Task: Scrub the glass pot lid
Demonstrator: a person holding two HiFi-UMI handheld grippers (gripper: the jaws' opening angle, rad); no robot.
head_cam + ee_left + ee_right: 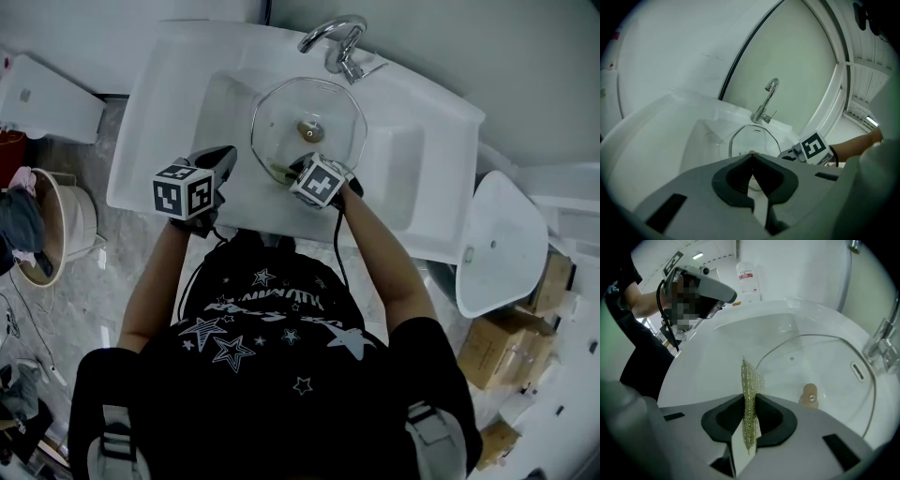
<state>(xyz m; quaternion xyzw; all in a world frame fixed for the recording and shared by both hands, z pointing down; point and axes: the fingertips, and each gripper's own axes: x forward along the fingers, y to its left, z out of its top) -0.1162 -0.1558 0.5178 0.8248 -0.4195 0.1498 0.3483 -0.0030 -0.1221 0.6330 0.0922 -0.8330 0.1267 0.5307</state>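
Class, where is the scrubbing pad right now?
In the right gripper view, the scrubbing pad stands upright, clamped in the right gripper, at the near edge of the glass lid lying in the sink.

There is one sink (178,84) with one tap (336,42) and one overflow slot (857,371). One glass lid (281,112) lies in it, with one knob (810,394) and one small vent hole (791,359). There are two grippers, a left (751,157) and a right (749,401), and two marker cubes, one on the left (186,190) and one on the right (319,180). One gold mesh cloth (750,380) shows. One white bottle (747,277) stands behind the sink. On the floor are one beige tub (70,225) and three brown boxes (504,349) (551,281) (497,439). There is one person, with two bare forearms.
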